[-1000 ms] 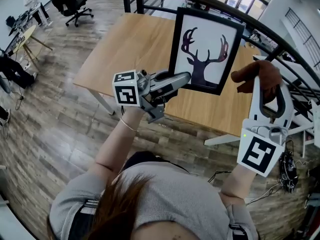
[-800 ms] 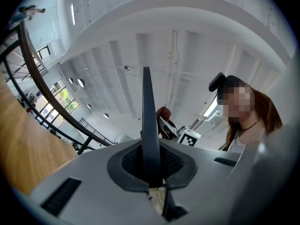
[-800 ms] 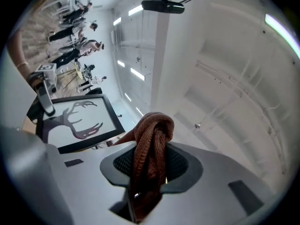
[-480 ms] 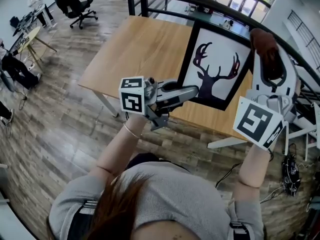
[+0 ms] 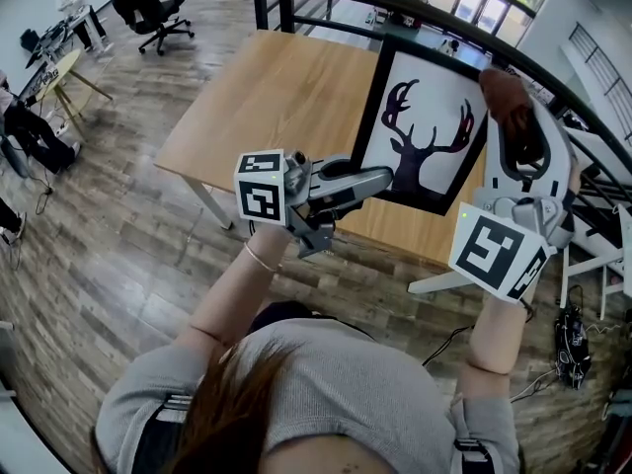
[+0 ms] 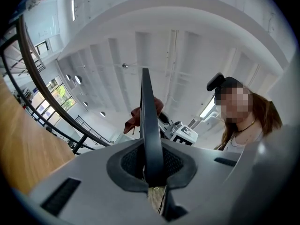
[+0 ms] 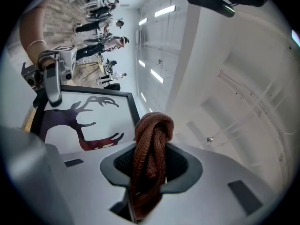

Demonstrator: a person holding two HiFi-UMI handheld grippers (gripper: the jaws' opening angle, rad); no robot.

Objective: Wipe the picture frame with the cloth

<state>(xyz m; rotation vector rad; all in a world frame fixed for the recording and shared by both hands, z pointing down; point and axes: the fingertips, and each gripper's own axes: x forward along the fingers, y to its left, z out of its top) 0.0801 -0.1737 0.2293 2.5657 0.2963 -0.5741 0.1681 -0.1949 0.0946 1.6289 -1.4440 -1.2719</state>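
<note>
Wooden table [image 5: 267, 107]: its right part was hidden behind the picture frame [image 5: 425, 117], so I couldn't tell whether the frame's bottom edge sat on the top or hung clear. In the head view the frame's upper right corner and right edge were covered by the right gripper [image 5: 518, 117] and the cloth [image 5: 504, 92]. The left gripper [image 5: 378, 178] covered a short stretch of the lower left edge. The left gripper view showed the frame edge-on only, as a thin dark blade with no print visible. In the right gripper view the cloth hid the pads.

Pose: the frame stood on end, tilted, with the deer print facing the person, over the table's far right part. The left gripper came in from the left, near level with its nose slightly up, jaws almost together and clamped on the frame's lower left edge. The right forearm was raised, with its gripper pointing up and away. Its jaws were closed on the brown cloth, which bunched out past the tips. The cloth was at the frame's top right corner. Touching or just beside it, couldn't tell.

Room: open wood lay left of the frame. A dark railing [image 5: 415, 8] ran close behind the frame's top and the right gripper. The table's near edge lay just under the left gripper. An office chair [image 5: 143, 8] stood well apart, far left.
</note>
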